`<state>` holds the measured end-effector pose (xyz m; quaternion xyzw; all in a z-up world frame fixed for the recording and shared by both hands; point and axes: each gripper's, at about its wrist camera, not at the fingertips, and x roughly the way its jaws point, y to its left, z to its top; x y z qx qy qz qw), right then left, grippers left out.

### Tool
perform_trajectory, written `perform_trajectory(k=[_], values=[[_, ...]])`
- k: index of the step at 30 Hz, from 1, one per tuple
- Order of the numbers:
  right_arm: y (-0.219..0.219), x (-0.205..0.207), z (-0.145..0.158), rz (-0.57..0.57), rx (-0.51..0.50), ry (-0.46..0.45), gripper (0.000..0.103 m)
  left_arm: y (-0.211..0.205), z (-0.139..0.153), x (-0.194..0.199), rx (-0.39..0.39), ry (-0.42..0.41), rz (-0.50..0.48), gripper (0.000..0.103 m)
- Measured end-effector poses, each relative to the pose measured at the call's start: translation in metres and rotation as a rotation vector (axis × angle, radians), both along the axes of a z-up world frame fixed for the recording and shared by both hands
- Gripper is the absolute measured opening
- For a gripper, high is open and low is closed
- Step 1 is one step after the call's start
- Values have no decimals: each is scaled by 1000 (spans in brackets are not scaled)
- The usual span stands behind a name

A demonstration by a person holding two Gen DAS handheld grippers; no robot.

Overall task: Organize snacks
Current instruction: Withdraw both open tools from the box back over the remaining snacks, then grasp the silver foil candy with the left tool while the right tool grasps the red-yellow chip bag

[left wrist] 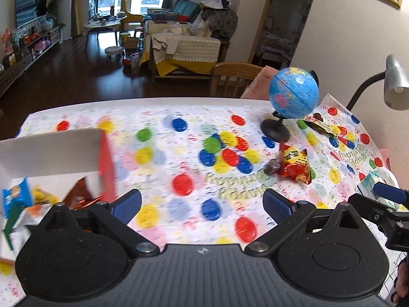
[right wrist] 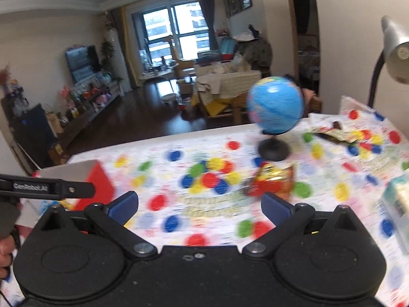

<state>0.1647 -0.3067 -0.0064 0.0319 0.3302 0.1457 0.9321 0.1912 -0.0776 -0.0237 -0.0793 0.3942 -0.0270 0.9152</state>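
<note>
A red and white box [left wrist: 102, 153] stands at the left of the table with several snack packets inside, among them a blue one [left wrist: 16, 198]. A red and yellow snack bag [left wrist: 296, 165] lies near the globe's foot, a small dark wrapped sweet [left wrist: 272, 165] beside it. A yellow-green packet [left wrist: 319, 125] lies behind the globe. My left gripper [left wrist: 202, 204] is open over the cloth, nothing between its blue pads. My right gripper [right wrist: 199, 204] is open too, the red snack bag [right wrist: 273, 181] ahead of it and the box [right wrist: 98, 181] at its left.
A blue globe [left wrist: 294, 92] on a black stand sits at the back right, beside a grey desk lamp [left wrist: 395, 84]. A pale teal pack [right wrist: 396, 202] lies at the right edge. A balloon-print cloth [left wrist: 179, 133] covers the table. A wooden chair [left wrist: 235, 76] stands behind.
</note>
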Motion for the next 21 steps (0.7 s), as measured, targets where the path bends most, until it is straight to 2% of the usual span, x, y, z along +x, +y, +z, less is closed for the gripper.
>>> perform_trajectory(k=[10, 21], values=[[-71, 53, -25, -73, 21, 73, 102, -64, -29, 54, 41, 33, -13, 102], [-96, 113, -56, -85, 43, 143, 96, -101, -69, 112, 110, 85, -33, 102]])
